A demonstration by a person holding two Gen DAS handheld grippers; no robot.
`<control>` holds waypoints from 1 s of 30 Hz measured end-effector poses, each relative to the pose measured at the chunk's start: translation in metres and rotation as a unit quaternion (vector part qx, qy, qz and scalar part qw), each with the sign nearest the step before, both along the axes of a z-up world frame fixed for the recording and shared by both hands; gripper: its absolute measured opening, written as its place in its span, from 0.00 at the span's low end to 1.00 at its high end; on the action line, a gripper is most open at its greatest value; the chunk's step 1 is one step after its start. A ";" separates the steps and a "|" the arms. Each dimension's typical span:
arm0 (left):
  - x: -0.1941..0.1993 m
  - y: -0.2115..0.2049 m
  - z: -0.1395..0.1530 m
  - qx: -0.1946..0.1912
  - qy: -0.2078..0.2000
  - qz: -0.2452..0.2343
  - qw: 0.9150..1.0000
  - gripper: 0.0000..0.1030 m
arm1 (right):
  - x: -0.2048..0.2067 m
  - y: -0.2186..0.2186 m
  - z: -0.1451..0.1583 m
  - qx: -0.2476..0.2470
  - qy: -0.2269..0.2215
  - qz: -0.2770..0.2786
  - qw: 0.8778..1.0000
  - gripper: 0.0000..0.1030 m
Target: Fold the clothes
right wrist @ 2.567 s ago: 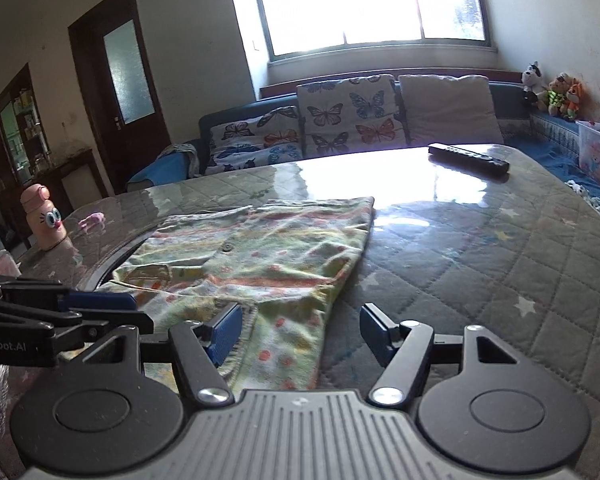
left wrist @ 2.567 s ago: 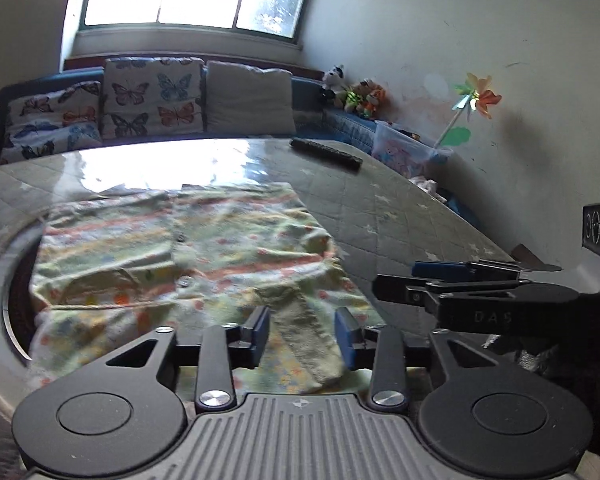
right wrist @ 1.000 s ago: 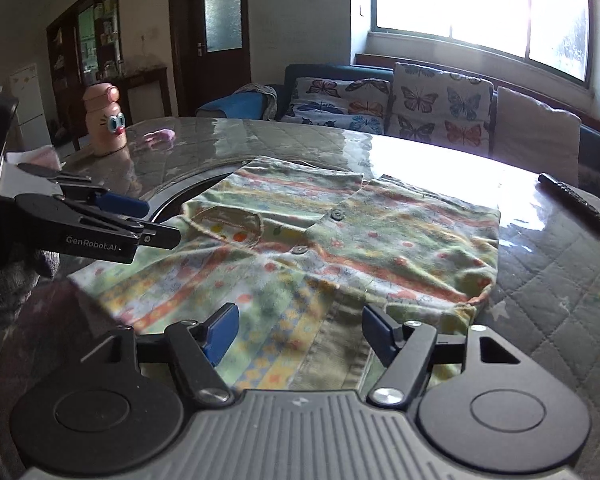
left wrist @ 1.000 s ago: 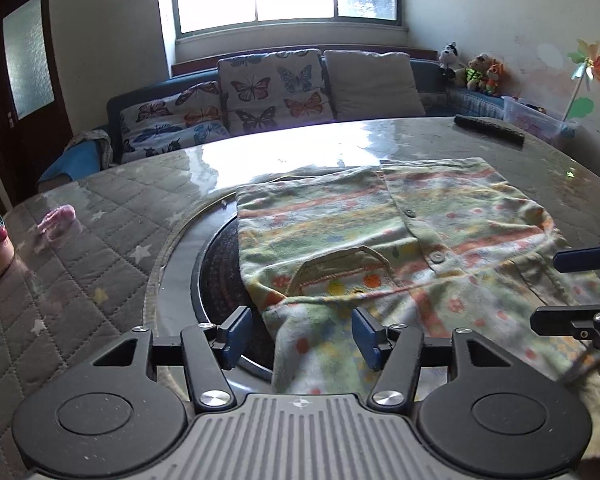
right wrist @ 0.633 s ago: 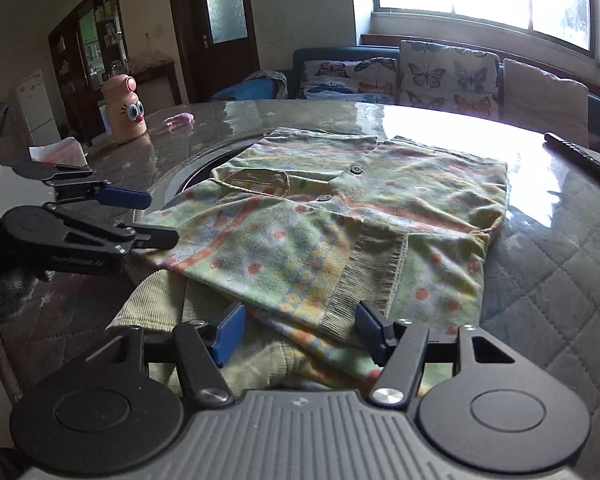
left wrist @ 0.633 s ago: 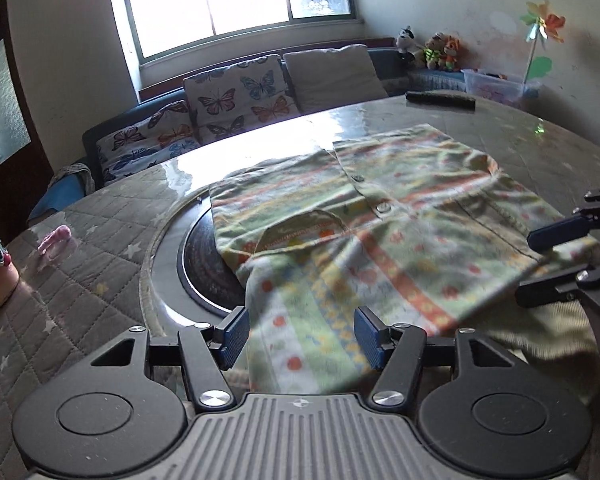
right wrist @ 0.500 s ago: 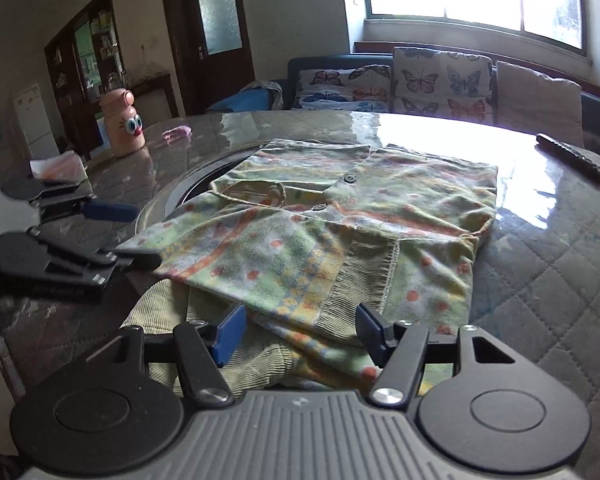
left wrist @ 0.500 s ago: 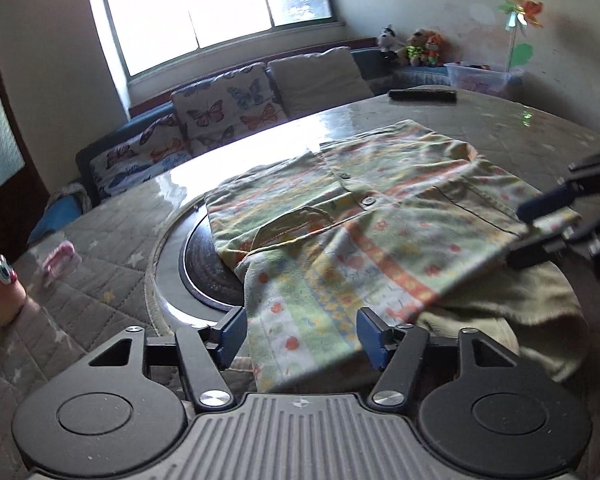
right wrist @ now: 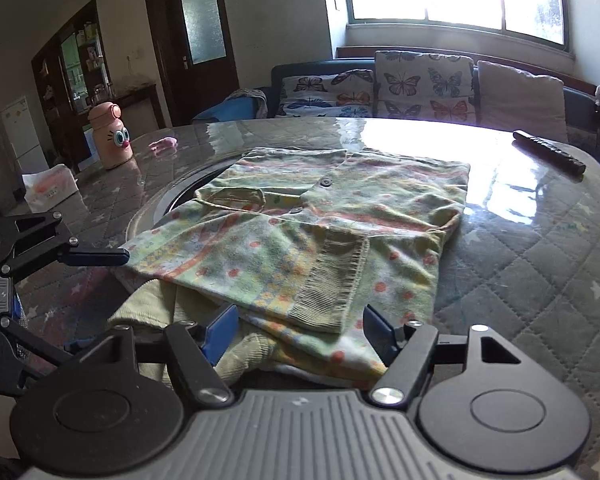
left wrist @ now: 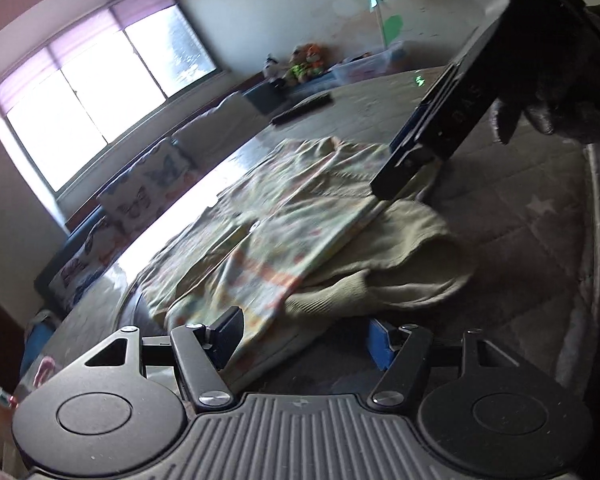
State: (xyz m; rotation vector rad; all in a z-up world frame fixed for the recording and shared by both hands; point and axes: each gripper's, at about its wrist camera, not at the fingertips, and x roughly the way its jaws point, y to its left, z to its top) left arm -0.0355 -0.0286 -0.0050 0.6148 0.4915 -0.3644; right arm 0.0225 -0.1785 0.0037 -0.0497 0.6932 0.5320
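Standing spread in the right wrist view, right gripper (right wrist: pixel 298 330), blue pads apart and just opened wider, with the near hem of the patterned shirt (right wrist: pixel 300 236) and a ribbed pale-green cuff lying between the pads but not pinched. Reaching in from the left edge of that same view, left gripper (right wrist: pixel 88 300), also spread, one blue pad level with the shirt's left corner; contact there impossible to judge. Seen from the left wrist view, tilted and blurred, left gripper (left wrist: pixel 306 334) with pads wide apart over the shirt's corner (left wrist: pixel 260 240), nothing clamped; above it the right gripper (left wrist: pixel 416 148) coming down toward the far side of the cloth, carried by a dark-gloved hand (left wrist: pixel 556 92).

Lying flat on the quilted round table (right wrist: pixel 540 248), one shirt, two buttons showing, one breast pocket, a sleeve folded across the front. Farther out: one black remote control (right wrist: pixel 548 152) near the far right rim, one pink cartoon-faced bottle (right wrist: pixel 112 140) and one small pink thing beside it at the far left, one white box (right wrist: pixel 50 184), contents unclear. Beyond the table, three cushions on the sofa (right wrist: pixel 420 88), two with butterfly prints and one plain.
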 end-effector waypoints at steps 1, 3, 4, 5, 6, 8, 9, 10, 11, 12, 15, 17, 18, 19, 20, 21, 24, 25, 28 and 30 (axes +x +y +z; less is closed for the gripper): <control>0.001 -0.003 0.000 -0.004 -0.002 -0.007 1.000 0.65 | -0.001 -0.002 0.001 -0.003 -0.002 -0.003 1.000 0.70; 0.005 -0.008 0.000 -0.014 -0.005 -0.019 1.000 0.57 | -0.004 -0.007 0.003 -0.009 -0.006 -0.008 1.000 0.70; 0.008 -0.010 0.001 -0.021 -0.004 -0.023 1.000 0.53 | -0.006 -0.009 0.003 -0.013 -0.008 -0.010 1.000 0.71; 0.011 -0.011 0.002 -0.029 -0.003 -0.024 0.999 0.44 | -0.007 -0.011 0.004 -0.016 -0.010 -0.011 1.000 0.71; 0.013 -0.011 0.004 -0.036 -0.002 -0.024 0.999 0.35 | -0.008 -0.012 0.004 -0.019 -0.012 -0.011 1.000 0.71; 0.019 -0.009 0.008 -0.052 -0.001 -0.020 0.998 0.21 | -0.011 -0.015 0.006 -0.027 -0.017 -0.006 0.999 0.71; 0.023 -0.007 0.011 -0.062 0.000 -0.012 0.998 0.16 | -0.012 -0.017 0.007 -0.031 -0.020 -0.003 0.999 0.71; 0.028 -0.005 0.015 -0.072 0.003 -0.001 0.997 0.12 | -0.014 -0.017 0.007 -0.036 -0.022 0.001 0.999 0.71; 0.034 -0.002 0.019 -0.084 0.008 0.011 0.996 0.08 | -0.015 -0.017 0.007 -0.041 -0.023 0.006 0.999 0.71; 0.040 0.002 0.022 -0.097 0.013 0.024 0.995 0.07 | -0.017 -0.016 0.007 -0.047 -0.024 0.014 0.999 0.72; 0.057 0.011 0.035 -0.139 0.023 0.051 0.989 0.07 | -0.020 -0.010 0.004 -0.062 -0.032 0.035 0.997 0.72; 0.066 0.013 0.041 -0.154 0.023 0.060 0.986 0.07 | -0.023 0.001 0.002 -0.072 -0.049 0.056 0.995 0.72; 0.070 0.013 0.043 -0.157 0.024 0.062 0.985 0.06 | -0.023 0.004 0.002 -0.075 -0.054 0.063 0.994 0.72; 0.074 0.012 0.044 -0.159 0.026 0.062 0.985 0.06 | -0.022 0.009 0.001 -0.077 -0.060 0.070 0.993 0.71; 0.075 0.013 0.045 -0.161 0.028 0.062 0.985 0.06 | -0.020 0.014 0.000 -0.079 -0.067 0.077 0.992 0.70; 0.076 0.013 0.045 -0.160 0.029 0.061 0.985 0.07 | -0.019 0.020 -0.001 -0.081 -0.073 0.084 0.991 0.68; 0.079 0.014 0.044 -0.160 0.033 0.062 0.985 0.07 | -0.007 0.032 -0.006 -0.079 -0.072 0.096 0.990 0.49; 0.079 0.015 0.043 -0.161 0.035 0.063 0.984 0.07 | -0.003 0.035 -0.008 -0.078 -0.066 0.098 0.990 0.36; 0.072 0.022 0.042 -0.159 0.039 0.065 0.984 0.11 | 0.008 0.035 -0.010 -0.055 -0.041 0.099 0.993 0.21; 0.064 0.028 0.042 -0.153 0.034 0.063 0.986 0.26 | 0.011 0.032 -0.006 -0.045 -0.036 0.098 0.994 0.19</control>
